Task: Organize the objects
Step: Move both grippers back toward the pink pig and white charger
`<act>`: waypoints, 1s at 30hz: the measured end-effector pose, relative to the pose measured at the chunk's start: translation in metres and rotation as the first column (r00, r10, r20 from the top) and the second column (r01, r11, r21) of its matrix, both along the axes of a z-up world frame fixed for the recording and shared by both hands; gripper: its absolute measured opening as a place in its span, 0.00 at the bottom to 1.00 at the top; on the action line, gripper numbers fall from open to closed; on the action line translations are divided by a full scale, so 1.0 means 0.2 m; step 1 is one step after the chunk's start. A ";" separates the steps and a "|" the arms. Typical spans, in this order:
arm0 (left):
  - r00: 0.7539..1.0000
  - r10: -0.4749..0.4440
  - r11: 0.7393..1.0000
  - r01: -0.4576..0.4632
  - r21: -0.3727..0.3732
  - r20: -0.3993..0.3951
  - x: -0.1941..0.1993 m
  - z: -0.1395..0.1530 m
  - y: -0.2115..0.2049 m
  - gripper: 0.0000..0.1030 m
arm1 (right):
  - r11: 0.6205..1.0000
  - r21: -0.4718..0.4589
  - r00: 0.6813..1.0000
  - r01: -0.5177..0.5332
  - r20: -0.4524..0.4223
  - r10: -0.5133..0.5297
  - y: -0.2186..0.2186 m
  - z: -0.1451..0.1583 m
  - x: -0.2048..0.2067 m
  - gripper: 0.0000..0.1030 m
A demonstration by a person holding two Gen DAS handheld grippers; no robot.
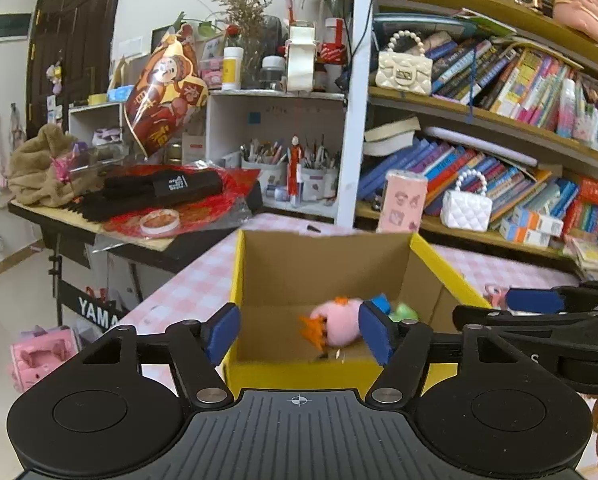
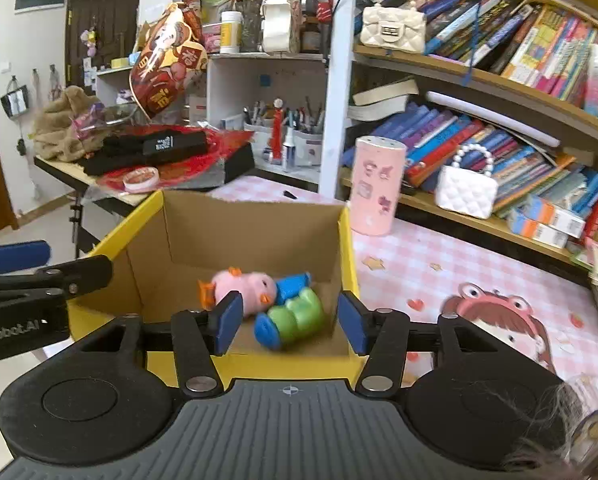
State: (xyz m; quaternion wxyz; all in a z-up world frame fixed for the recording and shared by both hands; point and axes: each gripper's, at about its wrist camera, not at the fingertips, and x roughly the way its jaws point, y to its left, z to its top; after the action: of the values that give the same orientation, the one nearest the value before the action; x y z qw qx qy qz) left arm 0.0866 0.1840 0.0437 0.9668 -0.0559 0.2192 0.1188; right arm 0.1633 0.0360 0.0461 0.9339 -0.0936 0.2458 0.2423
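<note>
Left gripper [image 1: 299, 330] spread, empty | right gripper [image 2: 291, 322] spread, empty | plush pig [image 2: 245, 286] in cardboard box [image 2: 251, 224]

Both handheld grippers are matte black plastic. The left gripper [image 1: 299, 330] and the right gripper [image 2: 291, 322] each have a ribbed grey-black top plate printed with a small white crosshair, flanked by two round discs. Angled black linkage arms pivot on silver screws and end in blue pads [image 2: 227, 320]. White lettering reading "nRobot.AI" marks one side.
</note>
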 end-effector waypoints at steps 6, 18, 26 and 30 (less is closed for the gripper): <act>0.998 -0.025 1.000 0.024 -0.015 -0.052 -0.13 -0.08 -0.04 0.66 | 0.998 -0.038 0.998 0.045 -0.036 -0.047 -0.05 -0.09 -0.16 0.52; 0.990 -0.021 1.000 0.020 -0.009 -0.141 -0.36 -0.19 -0.14 0.78 | 0.994 -0.072 0.990 0.078 -0.113 -0.086 -0.10 -0.25 -0.46 0.54; 0.980 -0.077 0.997 0.076 -0.015 -0.184 -0.42 -0.23 -0.22 0.83 | 0.986 -0.101 0.978 0.133 -0.150 -0.147 -0.20 -0.32 -0.59 0.56; 0.970 -0.130 0.991 0.129 -0.021 -0.206 -0.45 -0.26 -0.28 0.84 | 0.978 -0.094 0.966 0.188 -0.163 -0.201 -0.29 -0.33 -0.64 0.57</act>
State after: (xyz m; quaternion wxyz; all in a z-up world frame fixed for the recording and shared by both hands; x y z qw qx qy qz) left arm -0.0037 0.1276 -0.0083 0.9442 -0.0325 0.3224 0.0599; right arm 0.0360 -0.0217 -0.0202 0.9242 -0.0840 0.3424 0.1468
